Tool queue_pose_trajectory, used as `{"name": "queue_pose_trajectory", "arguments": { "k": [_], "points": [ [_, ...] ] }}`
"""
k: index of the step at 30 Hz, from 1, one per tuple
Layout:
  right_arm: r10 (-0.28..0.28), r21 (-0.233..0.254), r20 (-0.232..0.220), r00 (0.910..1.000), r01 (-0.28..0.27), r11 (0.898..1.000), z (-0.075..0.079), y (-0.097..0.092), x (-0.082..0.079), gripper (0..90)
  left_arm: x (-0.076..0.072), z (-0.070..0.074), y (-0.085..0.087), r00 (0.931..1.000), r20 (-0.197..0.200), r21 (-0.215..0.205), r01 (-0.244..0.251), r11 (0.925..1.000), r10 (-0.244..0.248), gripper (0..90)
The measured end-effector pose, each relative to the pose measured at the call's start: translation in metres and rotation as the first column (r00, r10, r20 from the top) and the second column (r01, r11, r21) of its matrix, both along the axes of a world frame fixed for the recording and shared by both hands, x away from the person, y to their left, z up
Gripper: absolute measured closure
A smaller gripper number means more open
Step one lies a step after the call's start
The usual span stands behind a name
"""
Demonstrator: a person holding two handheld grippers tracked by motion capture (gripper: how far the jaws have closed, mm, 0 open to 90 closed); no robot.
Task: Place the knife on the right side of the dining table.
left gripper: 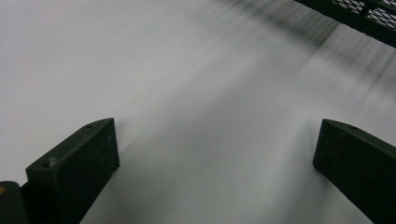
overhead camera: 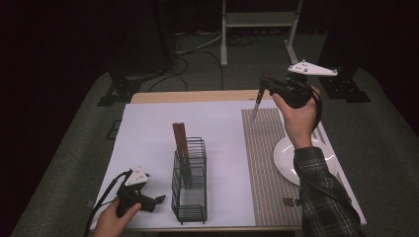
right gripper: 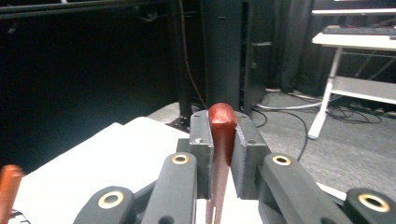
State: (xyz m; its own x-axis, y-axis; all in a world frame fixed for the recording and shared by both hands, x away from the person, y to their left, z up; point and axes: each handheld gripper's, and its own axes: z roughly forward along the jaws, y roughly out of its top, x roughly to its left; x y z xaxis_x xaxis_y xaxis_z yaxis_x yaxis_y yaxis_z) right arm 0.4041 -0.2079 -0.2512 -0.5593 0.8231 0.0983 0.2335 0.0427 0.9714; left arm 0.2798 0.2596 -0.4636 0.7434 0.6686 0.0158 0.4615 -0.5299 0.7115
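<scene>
Red-brown handle clamped between its jaws, the right gripper (overhead camera: 271,88) holds a knife (overhead camera: 257,104) aloft at two o'clock, blade hanging over the striped placemat (overhead camera: 262,163). Likely step: carrying it from the wire caddy (overhead camera: 189,183) to beside the plate (overhead camera: 286,158). Next comes lowering it flat. Left gripper (overhead camera: 157,200) rests wide open, empty, on the tabletop (overhead camera: 148,133) at seven o'clock.

No text, label, brand, number or sign is readable anywhere.

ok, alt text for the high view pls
A raised right gripper clamps a knife by its handle, blade hanging over a striped placemat beside a white plate and fork. Near the table's front edge, the left gripper rests open by a black wire caddy holding brown-handled utensils.
</scene>
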Motion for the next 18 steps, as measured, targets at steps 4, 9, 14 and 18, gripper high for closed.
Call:
{"name": "queue_pose_trajectory", "arguments": {
  "k": [4,9,14,18],
  "points": [
    [-0.032,0.000,-0.006,0.9995,0.032,0.999,-0.008,-0.006,0.006,79.2,0.000,0.000,0.000,1.0000,0.000,-0.001,0.000,1.0000,0.000,0.0],
    [-0.071,0.007,-0.015,0.9974,0.071,0.997,-0.020,-0.013,0.013,79.2,0.000,0.000,0.000,1.0000,0.001,0.000,0.000,1.0000,0.000,0.0],
    [-0.117,0.012,-0.034,0.9926,0.117,0.993,-0.035,-0.021,0.023,79.3,0.000,0.000,0.000,1.0000,0.001,0.001,0.001,1.0000,-0.001,0.0],
    [-0.135,0.014,-0.045,0.9898,0.136,0.991,-0.042,-0.025,0.027,79.3,0.000,0.000,0.000,1.0000,0.002,0.000,0.001,1.0000,-0.001,0.0]
  ]
}}
